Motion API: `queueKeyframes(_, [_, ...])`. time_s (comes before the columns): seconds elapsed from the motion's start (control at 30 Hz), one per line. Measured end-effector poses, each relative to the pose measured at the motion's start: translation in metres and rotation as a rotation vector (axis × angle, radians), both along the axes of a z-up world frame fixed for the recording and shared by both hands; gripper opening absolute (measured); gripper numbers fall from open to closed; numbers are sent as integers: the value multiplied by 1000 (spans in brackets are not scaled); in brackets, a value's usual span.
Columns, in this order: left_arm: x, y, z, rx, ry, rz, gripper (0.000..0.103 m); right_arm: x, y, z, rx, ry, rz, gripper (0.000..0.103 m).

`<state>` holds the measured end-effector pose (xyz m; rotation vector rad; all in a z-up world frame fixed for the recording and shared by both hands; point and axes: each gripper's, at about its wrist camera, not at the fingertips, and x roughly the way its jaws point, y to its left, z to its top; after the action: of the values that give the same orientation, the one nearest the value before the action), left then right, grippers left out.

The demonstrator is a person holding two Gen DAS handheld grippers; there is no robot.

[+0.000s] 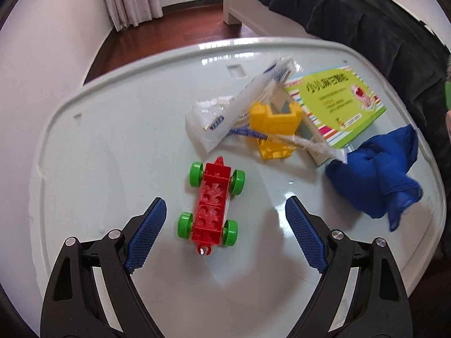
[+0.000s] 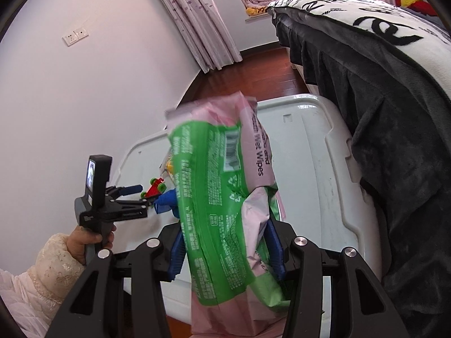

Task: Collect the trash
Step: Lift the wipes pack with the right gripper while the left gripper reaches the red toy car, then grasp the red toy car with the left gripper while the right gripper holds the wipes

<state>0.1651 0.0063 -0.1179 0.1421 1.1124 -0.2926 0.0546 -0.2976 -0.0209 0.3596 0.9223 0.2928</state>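
Observation:
On the white plastic lid [image 1: 112, 140] lie crumpled clear wrappers [image 1: 225, 112], a green medicine box [image 1: 338, 104] and a crumpled blue glove [image 1: 377, 174]. A yellow toy block [image 1: 273, 124] sits among the wrappers. My left gripper [image 1: 225, 200] hovers open over the lid, its fingers on either side of a red toy car base [image 1: 212, 208] with green wheels, without touching it. My right gripper [image 2: 225, 242] is shut on a green and pink wet wipes packet [image 2: 214, 183], held up above the lid [image 2: 310, 155]. The packet hides most of its fingers. The left gripper [image 2: 132, 197] also shows there, held by a hand.
A bed with a dark blanket [image 2: 394, 112] runs along the lid's right side, close to its edge. Beyond the lid are a wooden floor [image 2: 253, 76], pale curtains [image 2: 197, 14] and a white wall [image 2: 70, 112]. A lace-trimmed sleeve [image 2: 50, 264] is at lower left.

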Motion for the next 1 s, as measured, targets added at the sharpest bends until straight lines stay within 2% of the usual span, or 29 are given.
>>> queueKeyframes(0.1, [4, 4, -10, -16, 27, 9, 84, 2, 1, -2, -1, 4, 0, 49])
queueKeyframes(0.27, [0, 4, -13, -11, -8, -13, 82, 2, 2, -4, -3, 12, -6, 49])
queueKeyframes(0.33, [-3, 5, -10, -15, -21, -29, 58, 1, 3, -3, -1, 5, -6, 48])
queueKeyframes(0.37, [-1, 5, -9, -18, -8, -36, 36, 1, 4, -2, 0, 0, -6, 48])
queueKeyframes(0.43, [1, 6, -8, -38, 8, -44, 36, 2, 6, 0, 0, -9, -5, 48])
queueKeyframes(0.5, [-2, 2, -8, -17, -2, -66, 36, 4, 8, -1, -17, -4, 0, 47])
queueKeyframes(0.57, [-5, 0, -7, -40, 7, -72, 36, 5, 9, -2, -32, -3, 3, 46])
queueKeyframes(0.7, [-12, -2, -5, -22, -10, -80, 36, 7, 8, -4, -37, 7, -9, 46])
queueKeyframes(0.77, [-17, 0, -3, -41, -10, -77, 36, 7, 9, -6, -59, 13, -9, 47])
queueKeyframes(1.0, [-42, 5, 4, -53, -34, -71, 36, 10, 13, -31, -110, 88, -11, 47])
